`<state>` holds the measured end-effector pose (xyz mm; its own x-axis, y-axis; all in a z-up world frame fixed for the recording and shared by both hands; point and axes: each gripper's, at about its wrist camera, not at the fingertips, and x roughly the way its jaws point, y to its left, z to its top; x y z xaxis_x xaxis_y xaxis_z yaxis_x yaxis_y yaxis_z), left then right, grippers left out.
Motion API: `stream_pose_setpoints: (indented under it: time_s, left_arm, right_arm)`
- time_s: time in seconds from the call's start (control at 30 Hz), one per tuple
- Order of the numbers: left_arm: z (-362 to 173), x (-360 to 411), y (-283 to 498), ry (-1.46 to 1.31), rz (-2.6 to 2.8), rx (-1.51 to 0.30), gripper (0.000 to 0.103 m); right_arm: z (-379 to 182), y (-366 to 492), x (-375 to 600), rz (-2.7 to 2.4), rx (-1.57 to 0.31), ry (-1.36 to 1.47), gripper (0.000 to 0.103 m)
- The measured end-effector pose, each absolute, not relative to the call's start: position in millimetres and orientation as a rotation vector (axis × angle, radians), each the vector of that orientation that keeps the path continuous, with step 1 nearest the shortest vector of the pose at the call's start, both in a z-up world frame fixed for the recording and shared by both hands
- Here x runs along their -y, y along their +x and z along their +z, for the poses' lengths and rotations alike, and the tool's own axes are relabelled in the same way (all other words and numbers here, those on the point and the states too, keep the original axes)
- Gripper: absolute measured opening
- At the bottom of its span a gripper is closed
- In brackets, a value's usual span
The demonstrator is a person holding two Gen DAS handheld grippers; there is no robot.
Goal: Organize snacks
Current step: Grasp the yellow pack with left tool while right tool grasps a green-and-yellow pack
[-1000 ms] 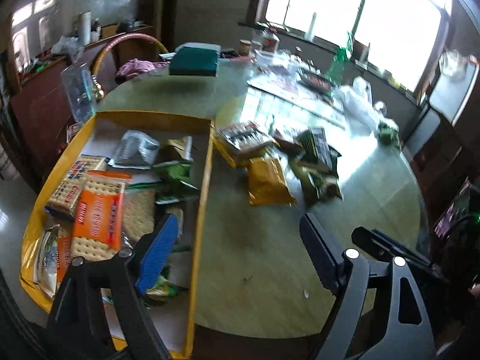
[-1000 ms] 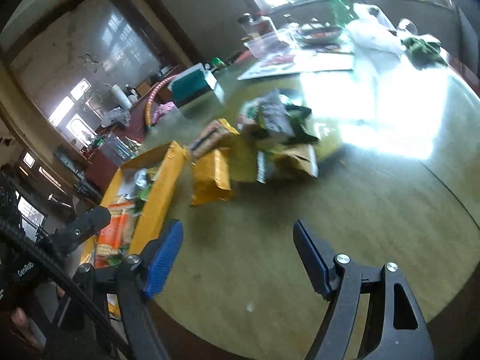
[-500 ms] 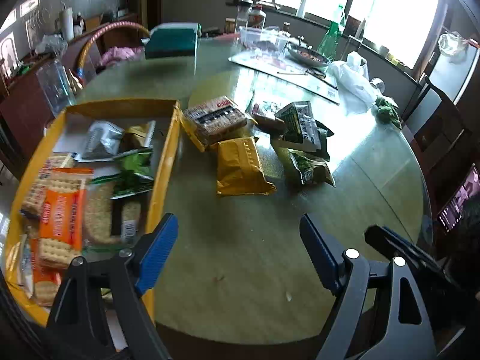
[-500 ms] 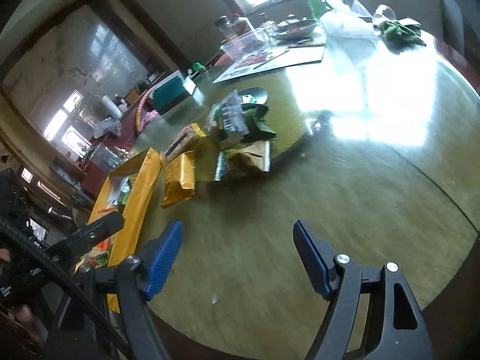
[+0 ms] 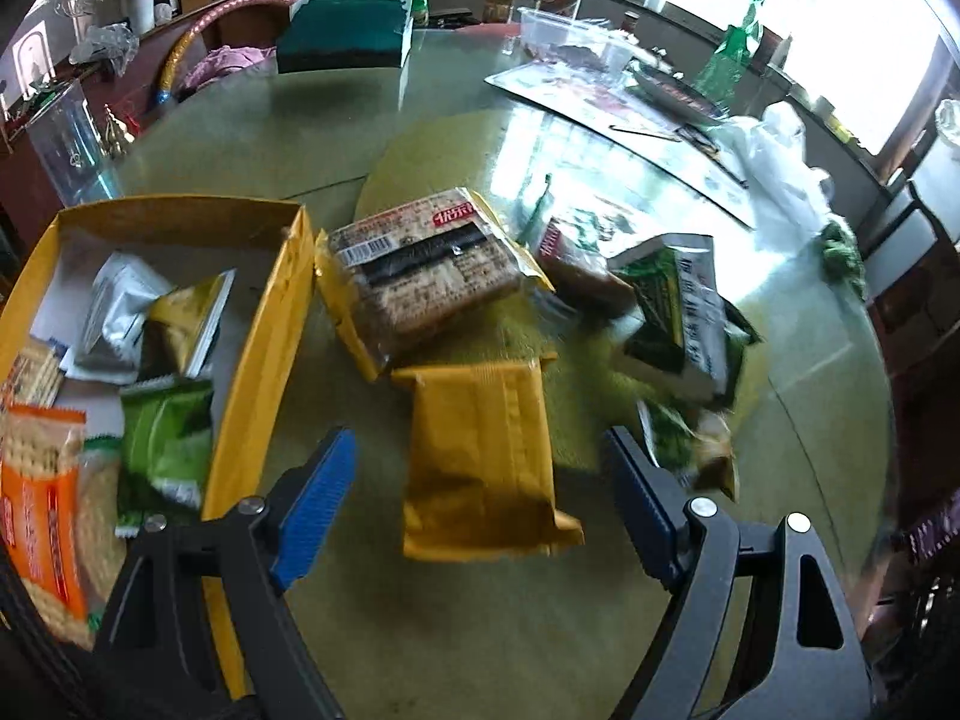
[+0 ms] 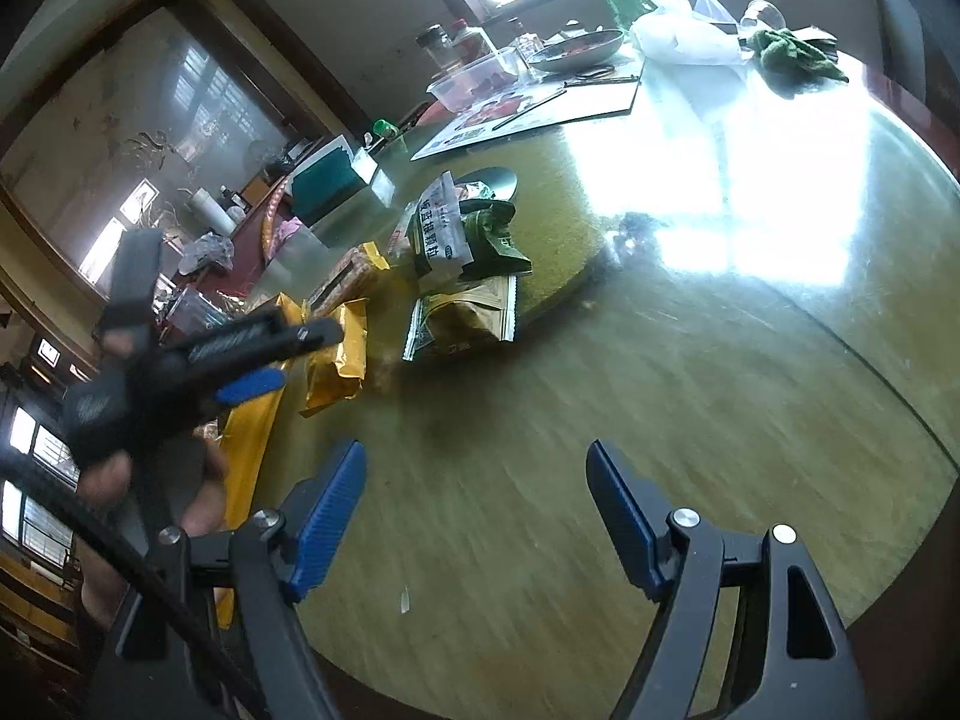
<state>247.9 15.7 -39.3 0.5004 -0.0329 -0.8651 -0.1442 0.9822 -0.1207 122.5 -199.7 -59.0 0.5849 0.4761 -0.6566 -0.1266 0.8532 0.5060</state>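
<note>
A yellow cardboard box (image 5: pixel 258 372) at the left holds an orange cracker pack (image 5: pixel 42 510), a green packet (image 5: pixel 162 450) and a silver packet (image 5: pixel 120 312). To its right on the round table lie a plain yellow packet (image 5: pixel 474 498), a clear cracker pack (image 5: pixel 420 264) and green packets (image 5: pixel 678 312). My left gripper (image 5: pixel 477 441) hovers over the yellow packet. Its jaws are closing, with the packet between them and the pads clear of it. My right gripper (image 6: pixel 475 450) stands open above bare table, nothing between its fingers. The right wrist view shows the left gripper (image 6: pixel 288 360) beside the yellow packet (image 6: pixel 336 360).
At the far side stand a teal box (image 5: pixel 342 30), a clear tub (image 5: pixel 564 36), a green bottle (image 5: pixel 732 60), a placemat (image 5: pixel 600 102) and a white plastic bag (image 5: pixel 780 144). A clear cup (image 5: pixel 66 144) stands behind the box. The table edge curves close at the right.
My left gripper has moved right and down, from above the yellow box to above the yellow packet, and now shows in the right wrist view. The right gripper shifted a little, then held still.
</note>
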Motion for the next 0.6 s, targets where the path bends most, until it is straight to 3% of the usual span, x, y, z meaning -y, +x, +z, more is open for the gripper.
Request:
stream_pose_setpoints:
  time_s: [0.1,0.17,0.23,0.6]
  left_arm:
    - [-50.9,-14.0,256.3,-0.157,0.105,-1.09,0.06]
    - [-54.0,-17.1,255.4,-0.185,0.098,-1.091,0.058]
    - [-53.3,-15.3,250.2,-0.151,0.097,-1.083,0.049]
    - [-51.6,-24.9,166.4,-0.117,0.036,-1.07,0.046]
  right_arm:
    - [-59.1,124.3,198.8,0.37,-0.885,0.435,0.076]
    - [-58.5,124.7,199.0,0.37,-0.884,0.435,0.076]
    - [-58.7,125.8,198.5,0.367,-0.887,0.429,0.076]
    - [-63.2,170.7,191.4,0.403,-0.974,0.428,0.076]
